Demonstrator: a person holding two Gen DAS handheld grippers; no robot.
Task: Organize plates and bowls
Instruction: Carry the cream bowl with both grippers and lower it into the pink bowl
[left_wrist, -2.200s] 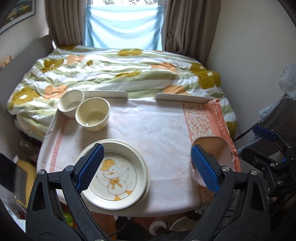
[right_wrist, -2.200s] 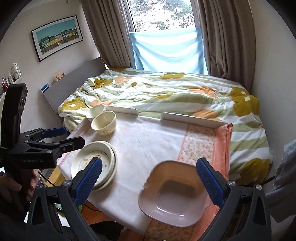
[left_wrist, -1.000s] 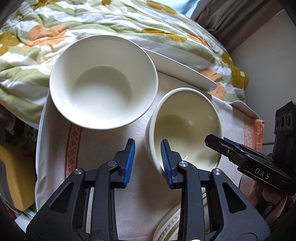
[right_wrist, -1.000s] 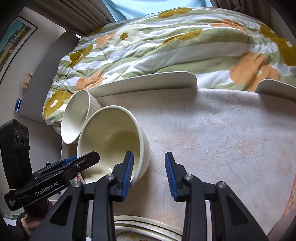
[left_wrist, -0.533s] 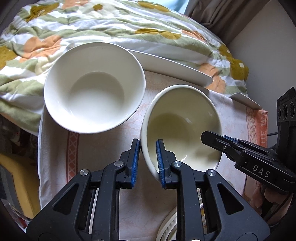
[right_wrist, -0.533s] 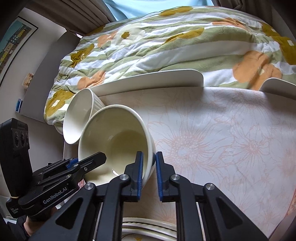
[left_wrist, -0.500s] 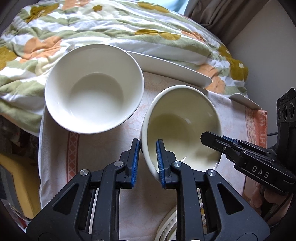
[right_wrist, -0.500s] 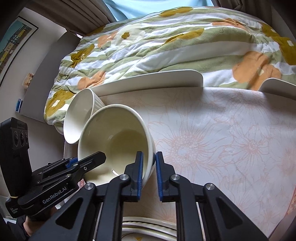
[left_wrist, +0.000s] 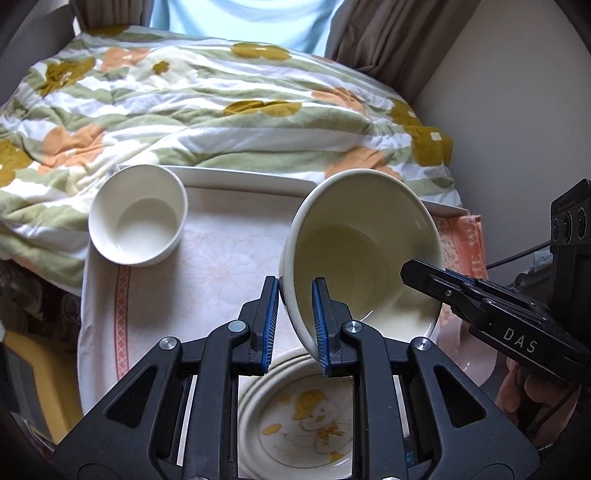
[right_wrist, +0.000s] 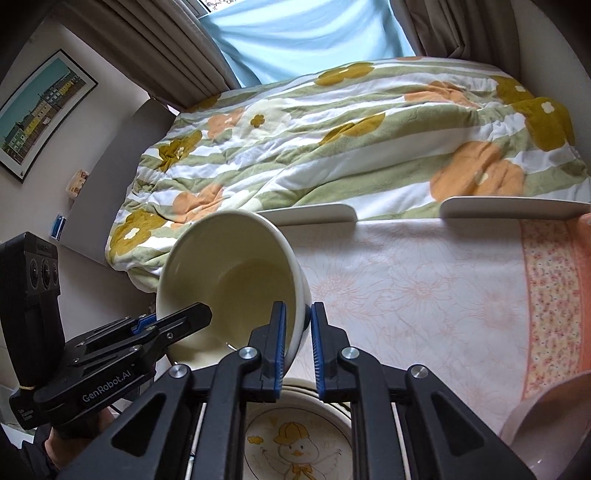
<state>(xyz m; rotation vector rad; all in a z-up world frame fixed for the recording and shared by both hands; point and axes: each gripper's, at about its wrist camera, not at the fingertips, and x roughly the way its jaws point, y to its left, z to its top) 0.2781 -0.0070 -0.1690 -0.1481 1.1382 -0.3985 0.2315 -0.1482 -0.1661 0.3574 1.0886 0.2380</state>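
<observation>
**Both grippers clamped on one cream bowl above the plates**

Ahead and to the left of the left gripper (left_wrist: 294, 325) a smaller white bowl (left_wrist: 138, 216) sits upright on the tablecloth (left_wrist: 221, 273), at the far left corner, well apart from everything else. The left gripper's blue pads are closed on the near-left rim of the cream bowl (left_wrist: 364, 254), one pad outside the wall and one inside. The bowl is tipped, its mouth facing the cameras, and it is off the cloth. The right gripper (right_wrist: 296, 343) pinches the opposite rim the same way, its black fingers reaching in from the right in the left wrist view.

Directly beneath both grippers lies a stack of plates (right_wrist: 295, 443), the top one printed with a yellow duckling in a cap. To the right of the right gripper, at the table's near edge, part of a pale pink dish (right_wrist: 546, 424) shows.

The cloth is white with a faint floral print and an orange patterned band on the right. Two low white rails (right_wrist: 314, 214) edge the table's far side. Beyond them spreads a rumpled quilt (right_wrist: 351, 140) striped green and white with orange and mustard flowers, then brown curtains (right_wrist: 166, 48) and a light blue blind (right_wrist: 306, 33). A framed picture (right_wrist: 40, 114) hangs on the left wall.
</observation>
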